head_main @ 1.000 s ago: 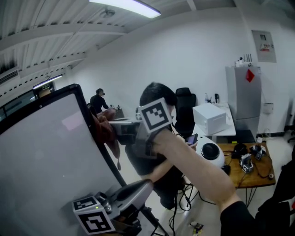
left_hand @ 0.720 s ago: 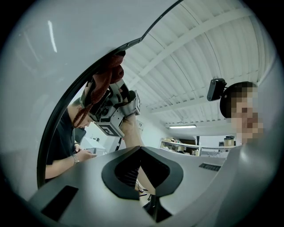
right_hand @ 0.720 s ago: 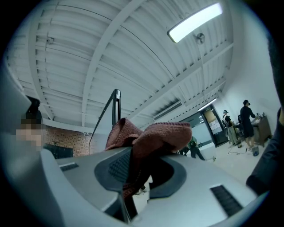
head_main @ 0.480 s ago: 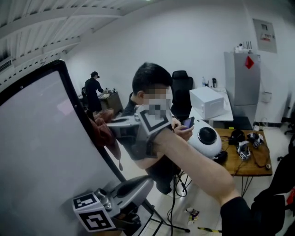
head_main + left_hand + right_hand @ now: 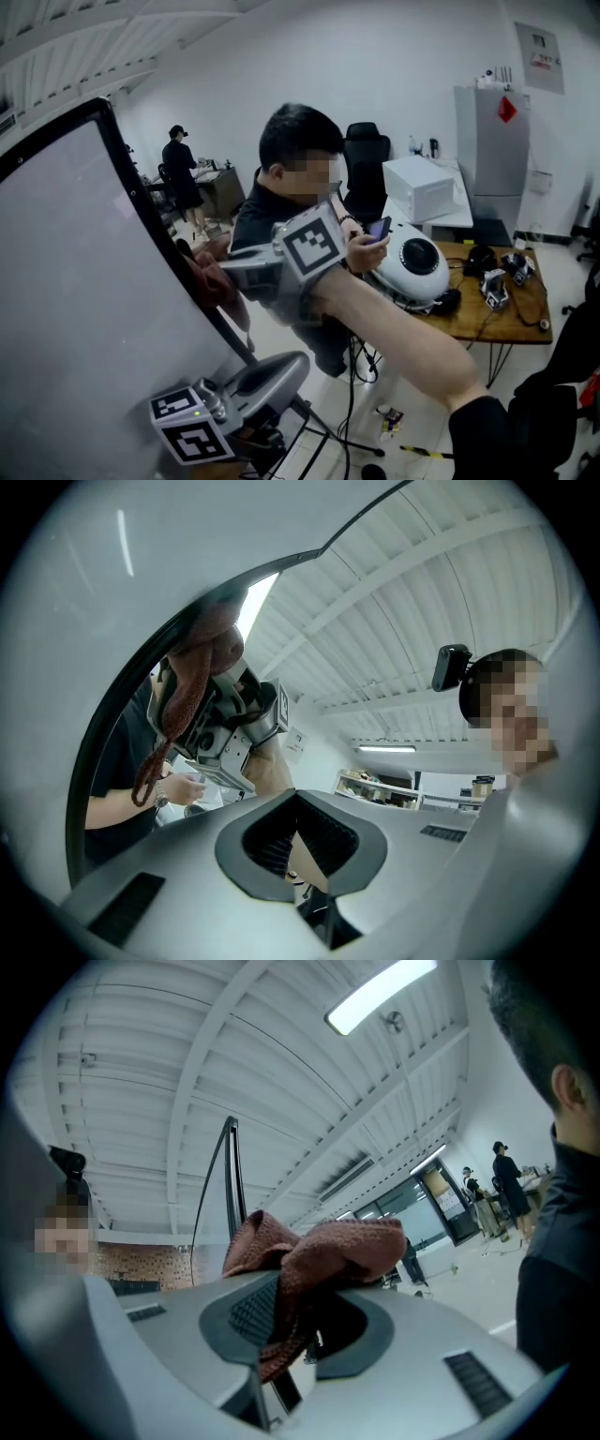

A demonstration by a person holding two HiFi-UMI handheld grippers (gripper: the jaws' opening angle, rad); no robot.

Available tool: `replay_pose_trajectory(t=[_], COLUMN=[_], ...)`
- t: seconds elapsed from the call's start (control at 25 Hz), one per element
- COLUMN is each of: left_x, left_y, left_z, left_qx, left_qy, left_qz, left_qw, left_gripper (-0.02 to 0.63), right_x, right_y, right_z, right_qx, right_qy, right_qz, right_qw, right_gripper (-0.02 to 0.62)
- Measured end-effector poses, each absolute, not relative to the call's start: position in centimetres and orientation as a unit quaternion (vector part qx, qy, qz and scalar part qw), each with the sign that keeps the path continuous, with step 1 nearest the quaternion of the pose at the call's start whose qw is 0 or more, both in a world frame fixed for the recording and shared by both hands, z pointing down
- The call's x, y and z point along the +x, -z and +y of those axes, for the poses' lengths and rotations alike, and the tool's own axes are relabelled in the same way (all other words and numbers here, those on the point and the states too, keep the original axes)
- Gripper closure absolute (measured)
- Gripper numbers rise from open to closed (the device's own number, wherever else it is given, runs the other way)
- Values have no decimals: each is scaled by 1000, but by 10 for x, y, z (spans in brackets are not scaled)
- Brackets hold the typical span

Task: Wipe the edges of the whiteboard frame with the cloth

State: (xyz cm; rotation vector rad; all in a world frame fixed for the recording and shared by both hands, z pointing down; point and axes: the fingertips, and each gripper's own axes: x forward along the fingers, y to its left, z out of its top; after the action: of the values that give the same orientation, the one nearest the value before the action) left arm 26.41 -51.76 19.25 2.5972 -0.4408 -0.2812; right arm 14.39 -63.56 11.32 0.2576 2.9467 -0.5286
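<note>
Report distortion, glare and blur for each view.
Head view: fisheye bows the whiteboard frame into a curve, lighting even. Left gripper view: black vignette corners, cloth in focus. Right gripper view: ceiling light blown out, cloth sharp up close.

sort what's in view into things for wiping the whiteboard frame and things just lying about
For the job:
- cloth, clamped in the right gripper
- whiteboard frame, with the cloth held at its black edge

Just lying about:
- white box
- white dome-shaped device
- wooden table with small gear on it
- black chair
- grey cabinet
- left gripper, open and empty
</note>
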Motion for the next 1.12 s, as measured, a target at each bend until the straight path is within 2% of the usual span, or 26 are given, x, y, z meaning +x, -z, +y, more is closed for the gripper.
replay_pose_trajectory(t=[1.12], left_x=[268], left_y=[-232], left_z=[-520], left_qx=[942], left_qy=[111], left_qz=[-141], left_qw=[285], left_gripper=[609], right_x=[139], right_y=[-199], right_z=[-638], right_qx=[81], right_qy=[225], right_qz=[970], right_qw=[32], right_gripper=[499])
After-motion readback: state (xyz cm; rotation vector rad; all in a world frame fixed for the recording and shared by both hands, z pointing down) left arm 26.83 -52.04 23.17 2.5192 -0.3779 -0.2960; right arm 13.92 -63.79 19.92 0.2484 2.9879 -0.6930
